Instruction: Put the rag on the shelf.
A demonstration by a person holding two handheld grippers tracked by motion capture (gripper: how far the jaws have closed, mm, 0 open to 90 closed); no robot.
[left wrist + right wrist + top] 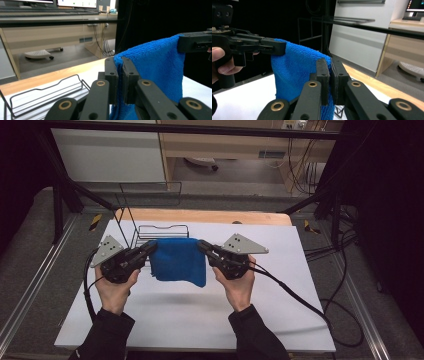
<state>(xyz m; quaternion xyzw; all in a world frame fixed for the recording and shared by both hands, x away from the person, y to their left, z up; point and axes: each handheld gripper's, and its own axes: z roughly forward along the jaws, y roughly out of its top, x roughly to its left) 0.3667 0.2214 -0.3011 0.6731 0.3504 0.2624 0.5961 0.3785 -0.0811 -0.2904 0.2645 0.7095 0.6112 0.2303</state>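
Nearest the person, the left tool (149, 248) and the right tool (202, 245) are each clamped tight on an upper corner of the blue microfibre cloth (178, 261). The cloth hangs between them, clear of the white desk (280, 295), its top edge stretched level from hand to hand and its free edge drooping toward the person. Just beyond it stands the black wire rack (162, 231), its long axis parallel to that stretched edge and set slightly toward the left tool's side. Draping the cloth would likely mean carrying both hands forward together.
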